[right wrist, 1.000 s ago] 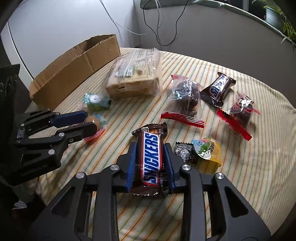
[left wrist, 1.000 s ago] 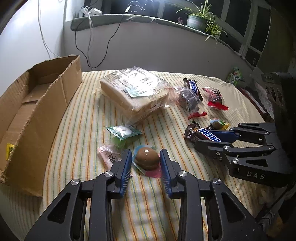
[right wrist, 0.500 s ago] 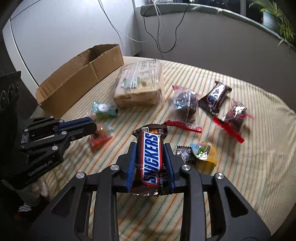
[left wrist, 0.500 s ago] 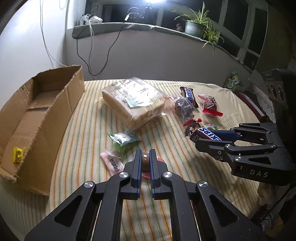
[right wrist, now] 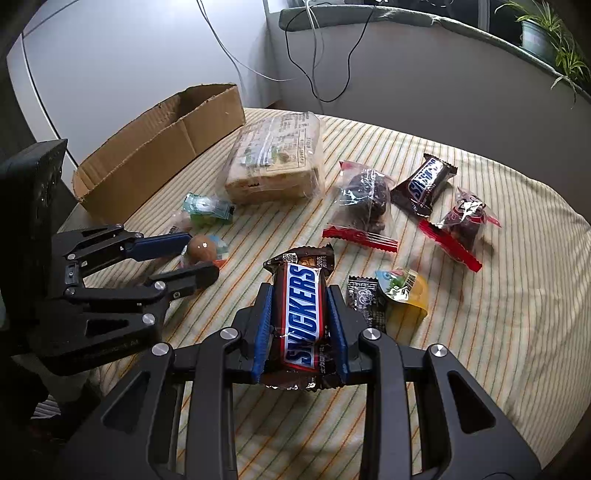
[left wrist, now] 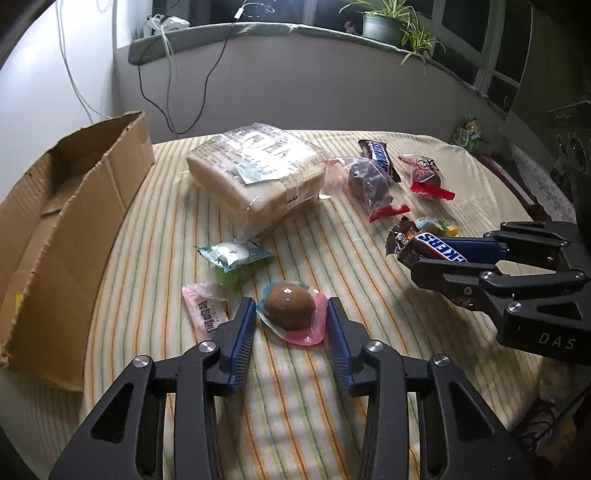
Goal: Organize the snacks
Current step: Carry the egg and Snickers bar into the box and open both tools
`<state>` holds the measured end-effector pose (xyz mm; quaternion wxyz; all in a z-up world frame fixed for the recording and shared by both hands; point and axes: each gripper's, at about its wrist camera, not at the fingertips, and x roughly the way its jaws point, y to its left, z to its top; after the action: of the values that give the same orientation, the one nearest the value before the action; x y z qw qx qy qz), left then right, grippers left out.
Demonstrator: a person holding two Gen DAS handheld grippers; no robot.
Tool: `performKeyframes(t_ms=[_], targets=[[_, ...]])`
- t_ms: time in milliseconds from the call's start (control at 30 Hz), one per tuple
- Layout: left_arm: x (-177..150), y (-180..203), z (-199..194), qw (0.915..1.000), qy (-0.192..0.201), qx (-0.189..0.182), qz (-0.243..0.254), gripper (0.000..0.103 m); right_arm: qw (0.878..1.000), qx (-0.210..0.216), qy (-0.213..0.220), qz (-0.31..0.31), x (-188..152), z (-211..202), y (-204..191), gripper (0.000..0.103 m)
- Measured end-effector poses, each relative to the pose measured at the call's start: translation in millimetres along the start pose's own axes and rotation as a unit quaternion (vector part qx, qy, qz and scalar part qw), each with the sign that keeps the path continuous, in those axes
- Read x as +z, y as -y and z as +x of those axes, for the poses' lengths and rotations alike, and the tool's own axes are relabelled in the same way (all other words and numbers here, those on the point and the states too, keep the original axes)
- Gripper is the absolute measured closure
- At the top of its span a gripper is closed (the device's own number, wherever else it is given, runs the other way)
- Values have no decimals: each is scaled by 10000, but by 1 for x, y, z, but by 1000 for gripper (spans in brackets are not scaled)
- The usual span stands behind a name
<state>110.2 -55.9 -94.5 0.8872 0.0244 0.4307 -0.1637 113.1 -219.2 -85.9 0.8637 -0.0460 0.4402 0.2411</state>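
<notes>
We have the left gripper (left wrist: 291,317) spread wide, its ribbed blue pads either side of a glossy brown egg-shaped snack (left wrist: 289,305) sealed in a clear pack with pink and blue edges; the pack lies on the cloth, and whether a pad touches its rim we cannot tell. Our right gripper (right wrist: 300,325) is clamped on a Snickers bar (right wrist: 302,317), the shiny brown wrapper crinkled at both ends, held above the table.

Just left of the egg lies a flat pink sachet (left wrist: 204,309), and beyond it a green-and-white packet (left wrist: 233,254). Farther off sits a blocky bread loaf (left wrist: 258,173) in a printed clear bag. To its right we see two dark round cakes in clear bags with red zigzag seals (right wrist: 364,206) (right wrist: 463,221) and a second Snickers bar (right wrist: 424,184) between them.

The right wrist view gives us what the left one mostly hides: a yellow jelly cup (right wrist: 404,295) with a foil lid and a small black sachet (right wrist: 365,304) touching it, just right of the held bar. The left view alone looks into the open cardboard box (left wrist: 66,221) at the far left, ragged-edged.

Everything rests on a round table (right wrist: 480,350) under a cream cloth with thin orange and green stripes. Behind, a grey curved ledge carries cables (left wrist: 218,62) and a potted plant (left wrist: 388,22).
</notes>
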Motion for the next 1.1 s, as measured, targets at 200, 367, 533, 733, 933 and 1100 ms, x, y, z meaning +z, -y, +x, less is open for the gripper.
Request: performKeyframes(t_ms=[200, 367, 533, 733, 933, 1100], targets=[[-2, -1, -8, 9999, 113, -32, -26, 72, 10000, 15, 75, 34, 2, -4, 0, 73], [1, -5, -24, 9994, 316, -53, -143, 72, 9999, 23, 157, 25, 5, -13, -3, 73], [10, -16, -47, 9980, 596, 21, -200, 72, 9996, 25, 254, -76, 18, -20, -11, 73], [19, -42, -72, 9954, 875, 245, -318, 72, 9989, 99, 390, -229, 45, -20, -30, 73], [25, -76, -90, 9916, 1048, 539, -534, 72, 9974, 292, 539, -380, 80, -17, -52, 73], [25, -107, -97, 9883, 1101, 766, -733, 72, 9953, 455, 606, -595, 107, -8, -79, 73]])
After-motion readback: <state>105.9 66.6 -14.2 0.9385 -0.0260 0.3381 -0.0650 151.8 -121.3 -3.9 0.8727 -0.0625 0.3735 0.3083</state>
